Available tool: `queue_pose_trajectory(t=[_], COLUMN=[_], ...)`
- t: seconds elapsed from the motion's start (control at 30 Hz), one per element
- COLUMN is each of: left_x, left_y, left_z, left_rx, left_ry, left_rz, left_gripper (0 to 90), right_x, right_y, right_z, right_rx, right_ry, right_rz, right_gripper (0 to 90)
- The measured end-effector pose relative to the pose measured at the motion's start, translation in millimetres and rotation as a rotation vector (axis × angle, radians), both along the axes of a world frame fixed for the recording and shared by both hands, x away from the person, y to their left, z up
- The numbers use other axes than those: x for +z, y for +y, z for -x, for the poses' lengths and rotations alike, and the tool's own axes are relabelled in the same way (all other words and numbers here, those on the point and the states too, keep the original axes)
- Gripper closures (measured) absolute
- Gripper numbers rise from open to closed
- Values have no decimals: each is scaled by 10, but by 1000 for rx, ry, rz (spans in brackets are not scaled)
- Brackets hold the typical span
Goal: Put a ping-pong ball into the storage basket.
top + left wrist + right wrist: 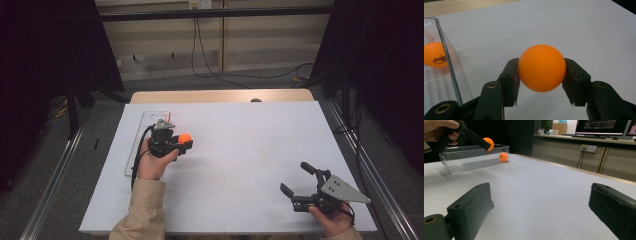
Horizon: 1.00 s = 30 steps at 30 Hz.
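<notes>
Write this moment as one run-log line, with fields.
left gripper: shut on orange ball | right gripper: open, empty | clear box: second ball inside

The high view looks forward and down over the whole white counter (235, 165). The left gripper view sits close behind its tool (541, 71), facing across the counter. The right gripper view looks low across it; both share the clear box (471, 157).

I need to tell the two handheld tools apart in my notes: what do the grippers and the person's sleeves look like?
Both are black, two-jaw tools with blocky pads. The left gripper trails a black cable. The right gripper carries a grey three-cornered plate. The sleeves are tan.
</notes>
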<state>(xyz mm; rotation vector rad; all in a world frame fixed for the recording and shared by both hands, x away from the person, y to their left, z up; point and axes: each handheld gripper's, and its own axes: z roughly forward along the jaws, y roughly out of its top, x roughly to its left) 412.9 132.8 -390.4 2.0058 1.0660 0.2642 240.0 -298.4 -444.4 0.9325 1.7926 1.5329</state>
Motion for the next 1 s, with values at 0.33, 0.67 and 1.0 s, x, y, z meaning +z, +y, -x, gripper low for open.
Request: queue_pose_trajectory(t=[0.33, 0.67, 1.0], left_x=[15, 19, 3], left_y=[82, 147, 211], left_z=[-5, -10, -20], left_rx=[17, 35, 50], left_ry=[-5, -7, -7], left_rz=[0, 1, -3], left_gripper=[508, 508, 508], right_x=[-1, 0, 0], right_y=[3, 1, 0], right_z=[-1, 0, 0], right_rx=[-1, 0, 1], right_ry=[0, 1, 0], right_rz=[-2, -2, 0], right_gripper=[40, 40, 40])
